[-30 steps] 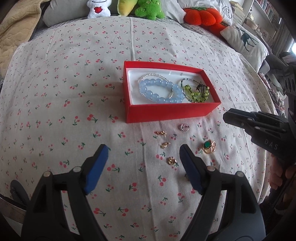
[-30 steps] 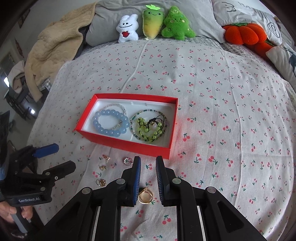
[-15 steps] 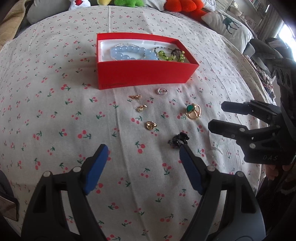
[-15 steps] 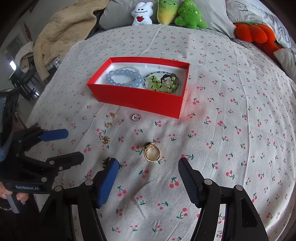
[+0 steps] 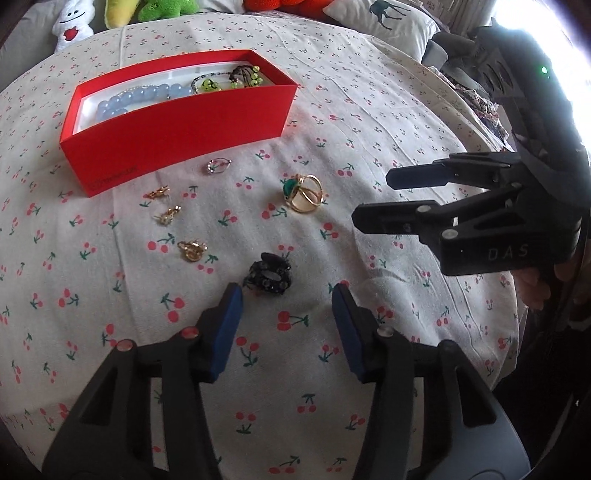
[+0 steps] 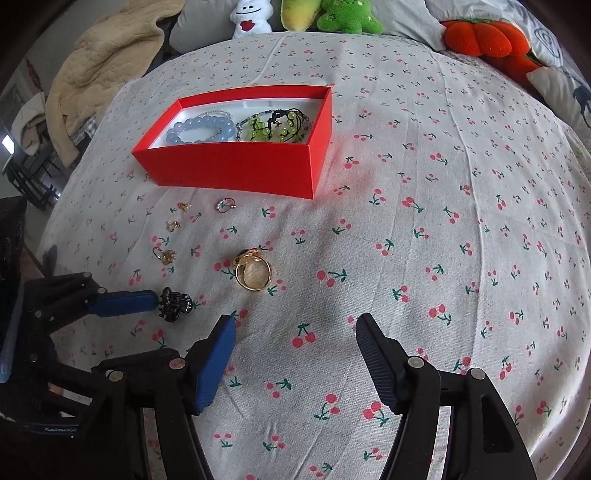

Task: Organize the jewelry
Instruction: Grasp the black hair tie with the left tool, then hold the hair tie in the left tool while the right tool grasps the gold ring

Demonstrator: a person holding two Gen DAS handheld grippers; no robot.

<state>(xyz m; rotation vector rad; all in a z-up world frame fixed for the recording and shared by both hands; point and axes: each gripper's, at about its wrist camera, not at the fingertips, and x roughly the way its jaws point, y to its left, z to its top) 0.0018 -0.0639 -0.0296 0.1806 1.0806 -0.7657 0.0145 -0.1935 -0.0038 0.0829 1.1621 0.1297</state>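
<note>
A red box (image 5: 177, 125) (image 6: 236, 166) holds a blue bead bracelet (image 6: 199, 129) and a green bead bracelet (image 6: 273, 125). Loose on the cherry-print cloth lie a black beaded ring (image 5: 269, 277) (image 6: 173, 302), a gold ring with a green stone (image 5: 304, 192) (image 6: 253, 271), a silver ring (image 5: 218, 166) (image 6: 225, 204) and three small gold earrings (image 5: 192, 249). My left gripper (image 5: 286, 302) is open, its fingertips just short of the black ring. My right gripper (image 6: 295, 332) is open and empty, a little short of the gold ring.
Plush toys (image 6: 332, 14) and an orange cushion (image 6: 480, 37) line the far edge of the bed. A beige blanket (image 6: 99, 62) lies at the far left. The right gripper's body (image 5: 480, 221) stands right of the jewelry.
The right gripper opened, let go of the gold ring on the cloth and drew back. The left gripper moved forward and right, closing on the black ring.
</note>
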